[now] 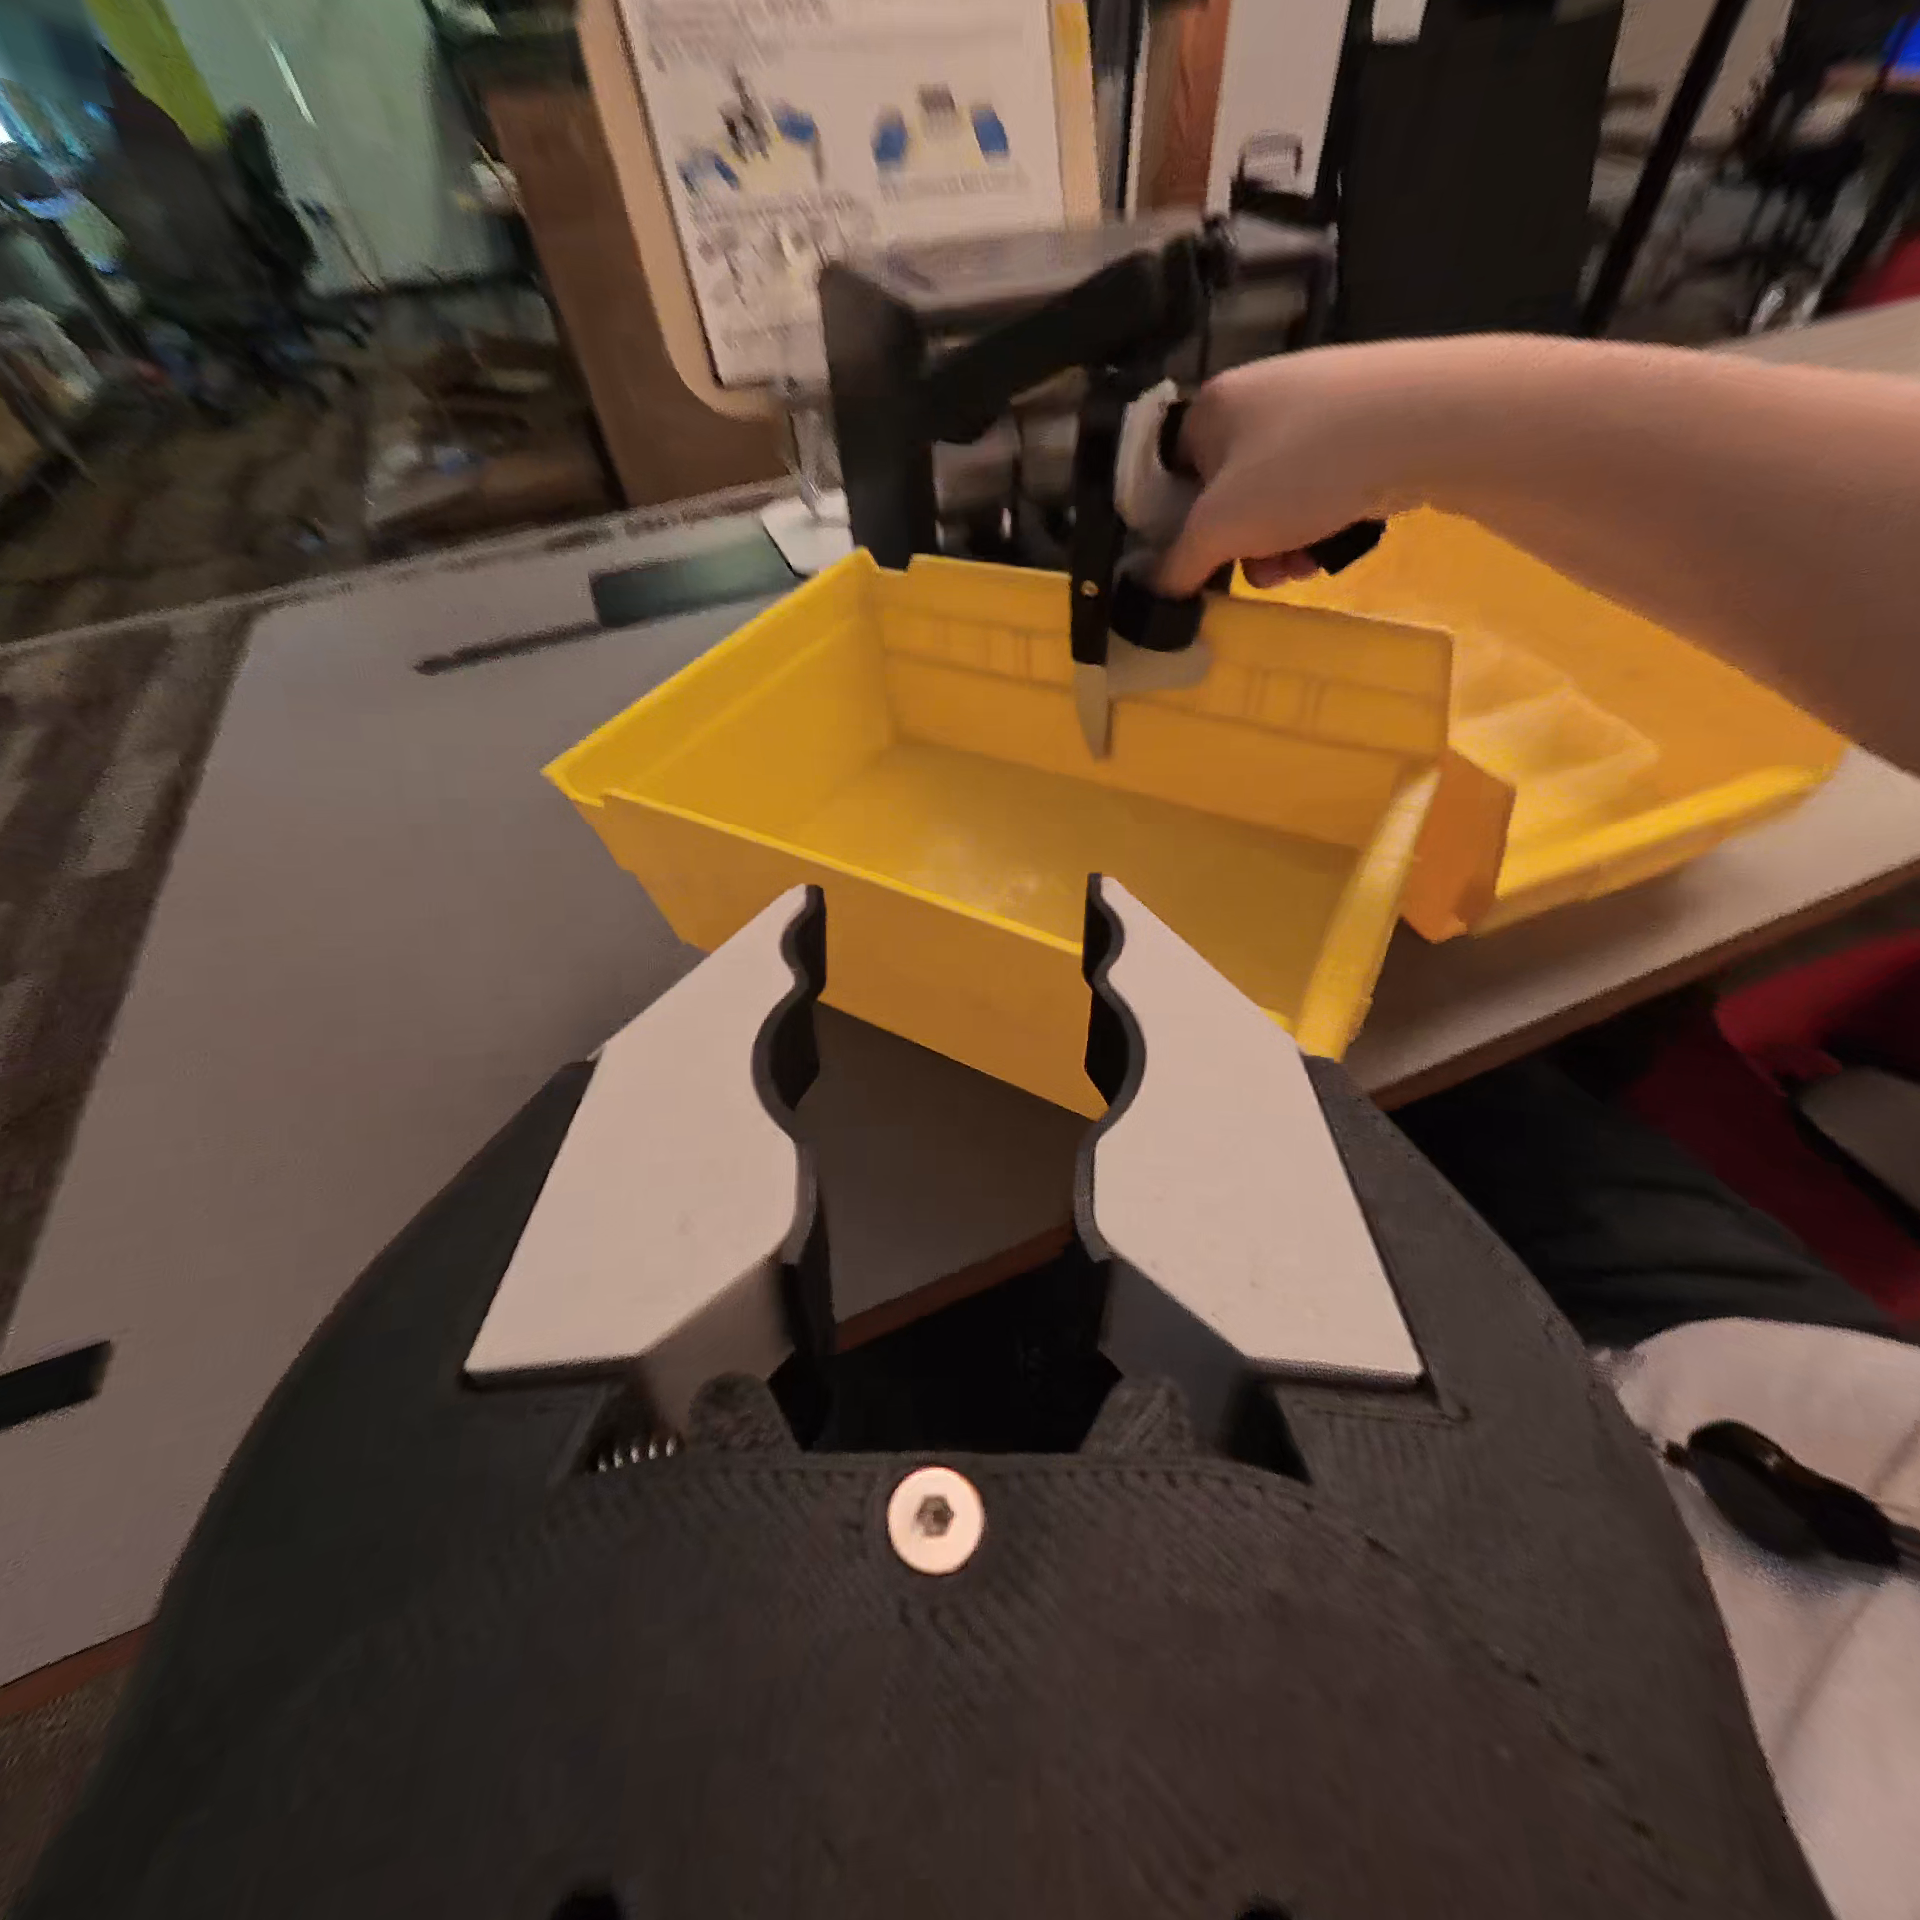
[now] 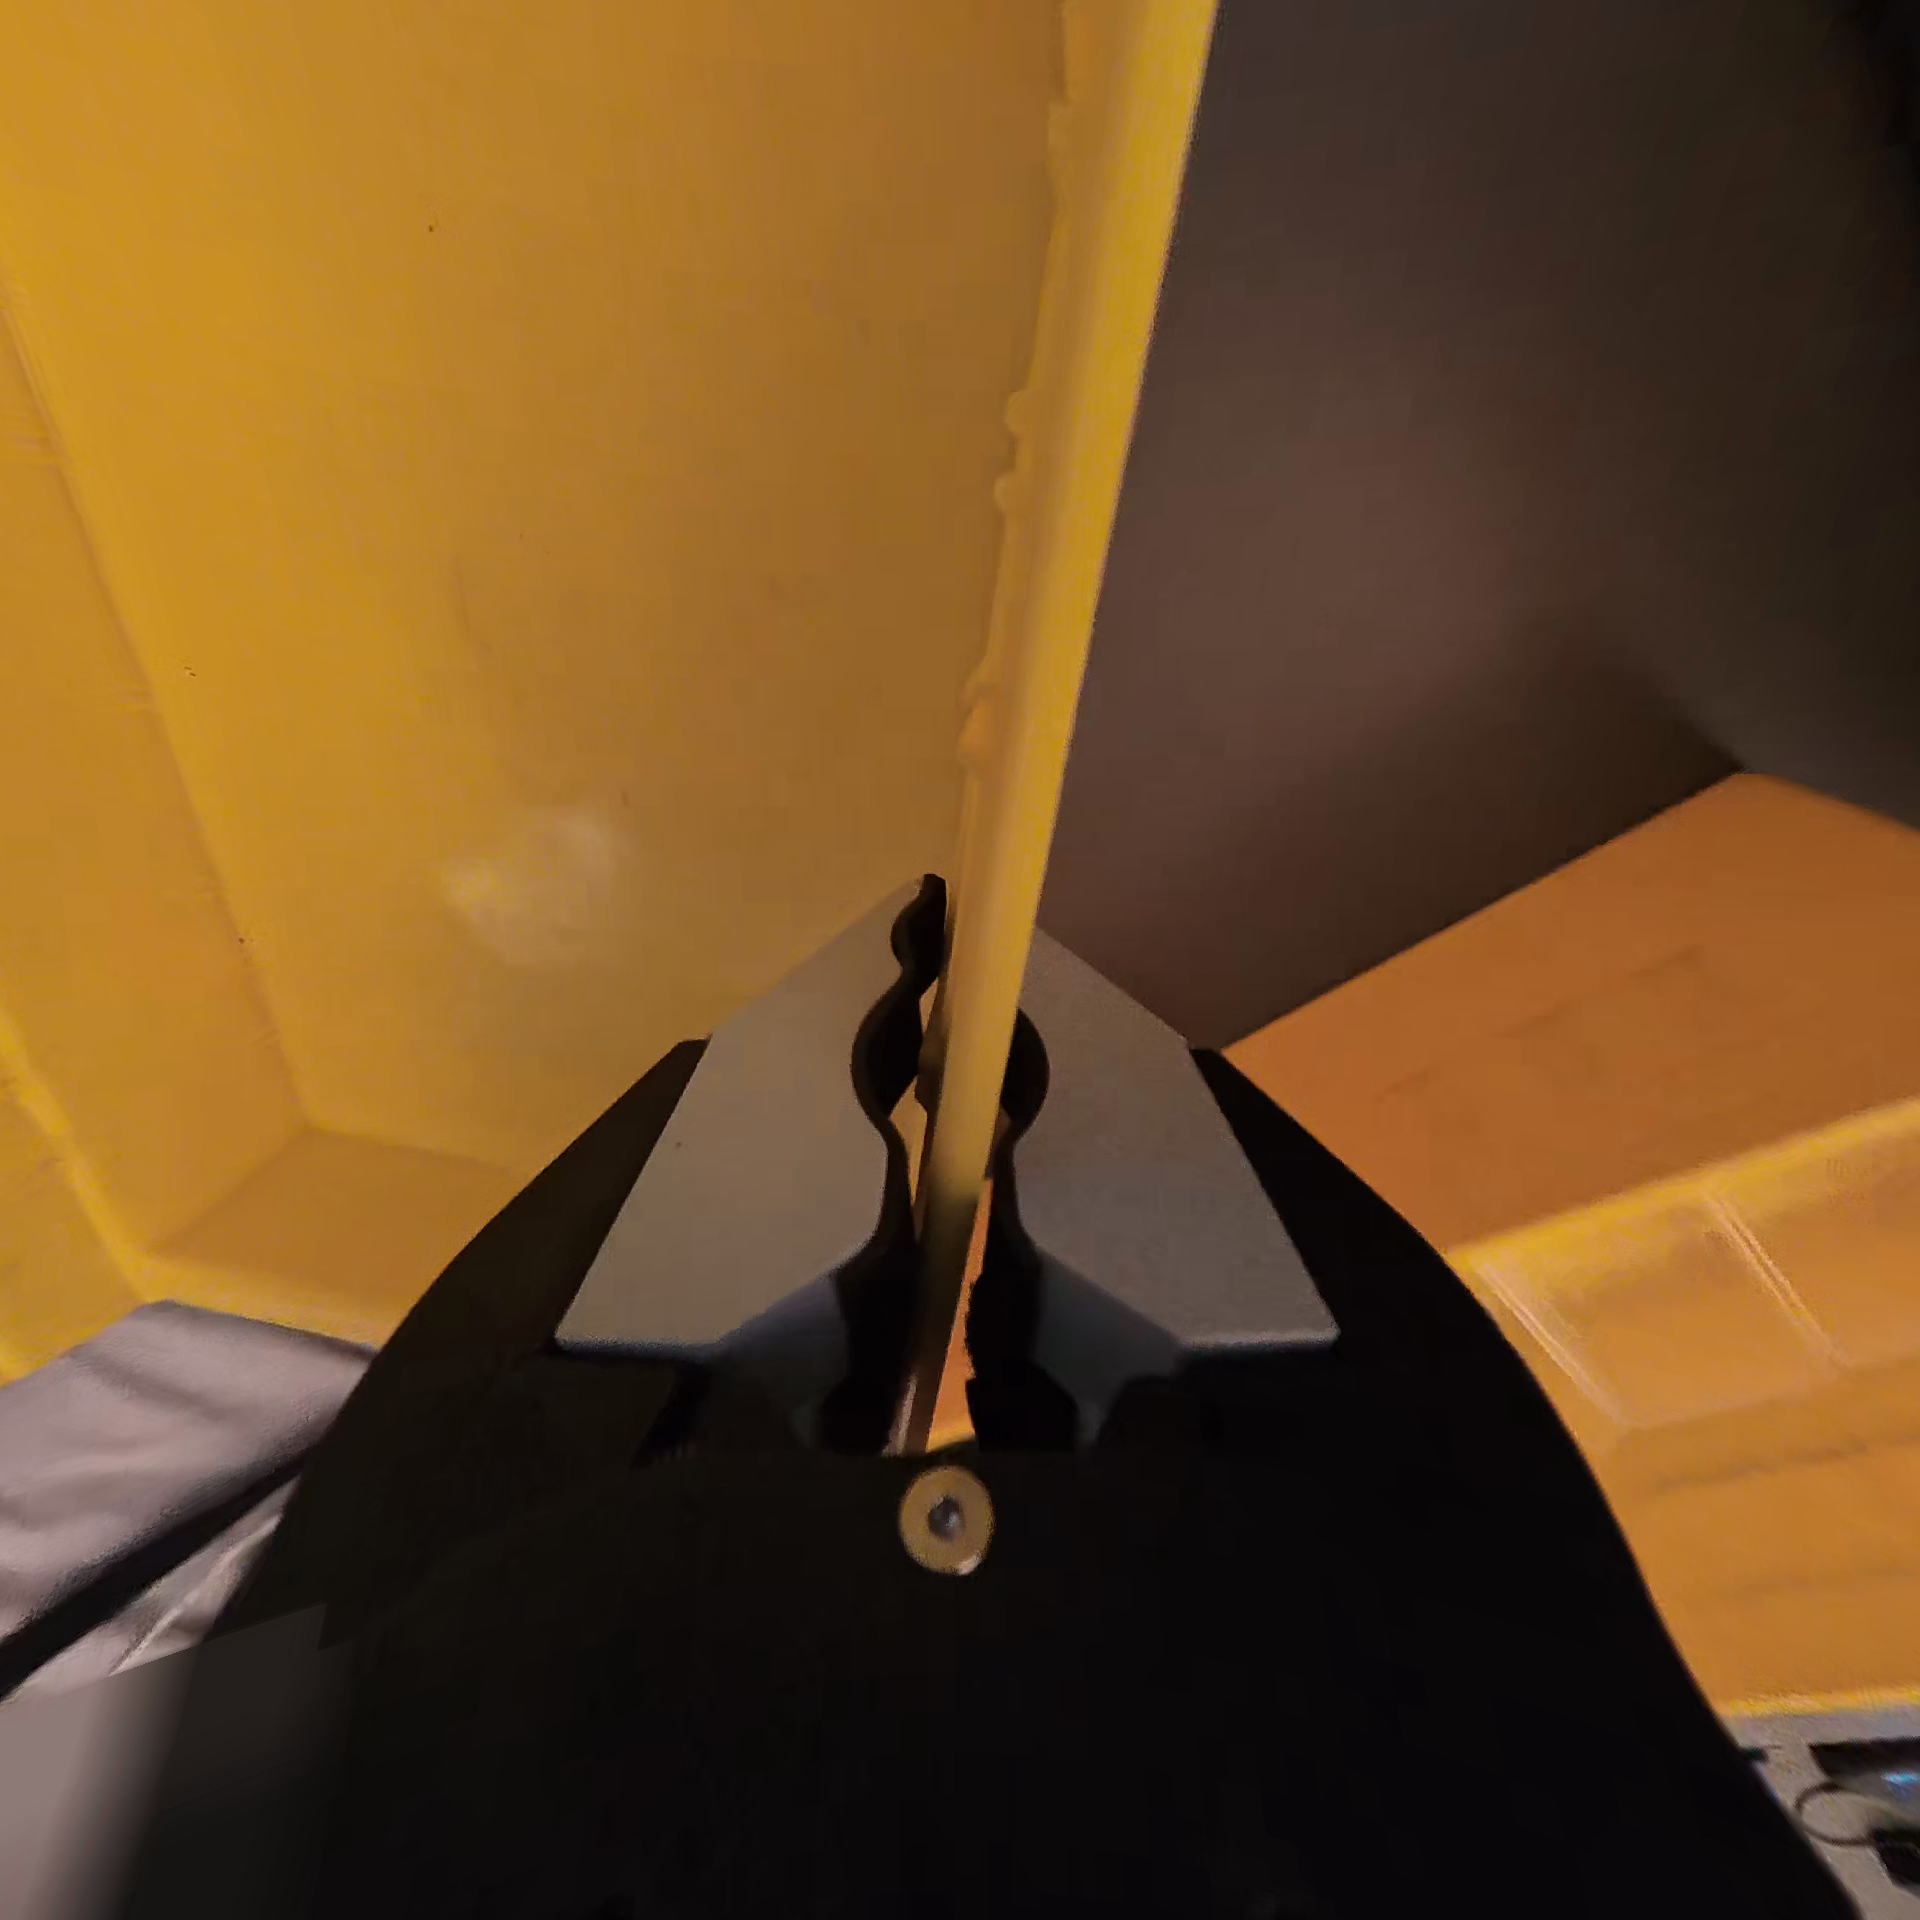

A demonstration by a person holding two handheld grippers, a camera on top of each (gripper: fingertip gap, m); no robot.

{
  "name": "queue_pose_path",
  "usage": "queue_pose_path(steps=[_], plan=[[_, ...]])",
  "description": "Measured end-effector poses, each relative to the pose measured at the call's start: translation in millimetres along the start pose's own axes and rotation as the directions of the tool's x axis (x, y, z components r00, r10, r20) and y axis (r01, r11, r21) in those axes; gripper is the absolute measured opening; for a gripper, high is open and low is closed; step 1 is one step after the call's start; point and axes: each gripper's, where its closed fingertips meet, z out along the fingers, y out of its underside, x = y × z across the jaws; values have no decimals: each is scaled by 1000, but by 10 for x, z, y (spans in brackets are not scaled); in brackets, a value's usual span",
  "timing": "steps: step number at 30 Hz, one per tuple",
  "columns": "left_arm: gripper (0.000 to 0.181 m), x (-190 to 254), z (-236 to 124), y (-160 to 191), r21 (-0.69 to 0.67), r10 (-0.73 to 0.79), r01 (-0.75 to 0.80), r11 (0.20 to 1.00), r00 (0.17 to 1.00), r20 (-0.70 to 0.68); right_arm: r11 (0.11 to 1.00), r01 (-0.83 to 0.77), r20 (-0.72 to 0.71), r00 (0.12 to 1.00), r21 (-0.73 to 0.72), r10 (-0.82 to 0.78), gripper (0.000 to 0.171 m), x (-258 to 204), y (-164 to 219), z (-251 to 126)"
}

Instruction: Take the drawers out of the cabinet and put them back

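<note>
Yellow drawer (image 1: pixel 966 831) | out of cabinet, tilted above bench (image 1: pixel 312 935) edge | right gripper (image 2: pixel 961 1049) jaws clamped on its far wall | left gripper (image 1: pixel 951 935) jaws wide, empty, just beside near wall | advice: support near side, keep level.

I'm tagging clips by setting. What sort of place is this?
Probably a lab or workshop: a poster board stands behind the grey table, with cluttered workstations beyond and yellow drawers on the table.
</note>
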Motion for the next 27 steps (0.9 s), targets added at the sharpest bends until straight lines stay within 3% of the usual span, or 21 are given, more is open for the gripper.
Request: queue_pose_path(steps=[4, 7, 10, 12, 15, 20, 23, 25, 27], plan=[[39, -152, -243, -192, 80, -38, 35, 996, 999, 31, 994, 42, 51, 998, 104, -48, 1, 23, 156, -749], [48, -181, -179, -244, 113, -111, 111, 987, 994, -5, 982, -15, 127, 992, 186, -9, 1, 388, 584, -1305], [62, 127, 248, -257, 87, -197, 218, 972, 959, -206, 948, -176, 157, 978, 266, 137, 2, 1101, 1247, -1681], [63, 602, 690, -164, -60, -284, 286, 956, 860, -424, 904, -299, 141, 953, 307, 267, 2, 1678, 1817, -1785], [72, 1260, 1403, 64, -319, -408, 266, 909, 721, -560, 823, -482, 90, 873, 300, 479, 3, 2463, 2827, -1712], [90, 1790, 2305, 410, -487, -300, 30, 873, 820, -488, 673, -702, 73, 702, 234, 708, 2, 3220, 4231, -1369], [96, 2013, 2525, 532, -563, -267, -75, 823, 823, -501, 575, -784, 80, 605, 235, 792, 2, 3563, 4701, -1160], [69, 2027, 2623, 586, -574, -197, -154, 804, 843, -501, 531, -813, 75, 561, 241, 825, 2, 3756, 4861, -1004], [68, 1999, 2652, 622, -613, -167, -200, 764, 857, -488, 516, -822, 66, 544, 240, 836, 3, 3910, 4908, -840]])
